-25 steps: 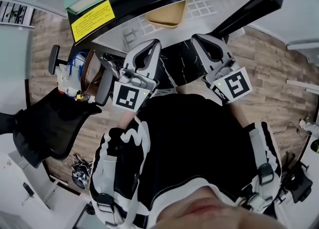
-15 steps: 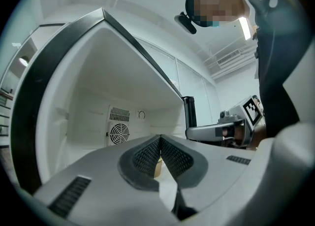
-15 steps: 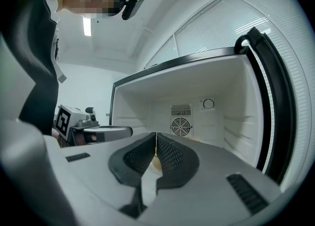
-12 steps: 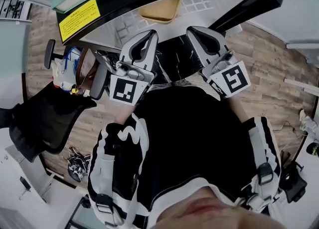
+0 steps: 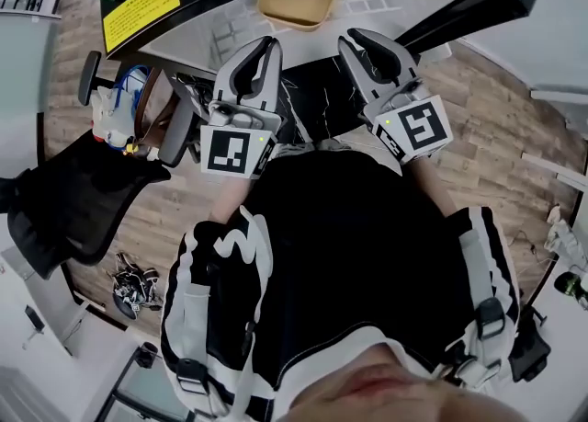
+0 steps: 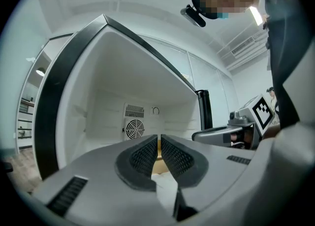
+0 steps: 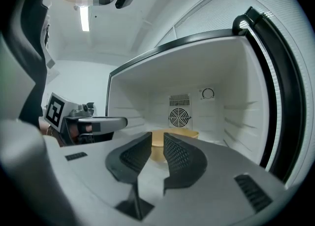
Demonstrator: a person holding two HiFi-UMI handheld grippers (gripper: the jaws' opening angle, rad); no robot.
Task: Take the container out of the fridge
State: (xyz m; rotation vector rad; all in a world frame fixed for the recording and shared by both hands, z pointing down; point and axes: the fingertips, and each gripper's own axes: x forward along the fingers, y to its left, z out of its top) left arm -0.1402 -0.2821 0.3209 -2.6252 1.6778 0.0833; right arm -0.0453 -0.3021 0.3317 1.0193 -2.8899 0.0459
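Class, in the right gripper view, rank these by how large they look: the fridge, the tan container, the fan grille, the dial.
1. fridge
2. tan container, partly hidden and nearer the camera, so its lead is unsure
3. fan grille
4. dial

Black mesh chair (image 5: 78, 204) stands left on wood-plank floor (image 5: 501, 126); small clutter (image 5: 133, 287) beside it.

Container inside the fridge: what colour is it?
The container is a plain tan-yellow; the right gripper view shows it best.
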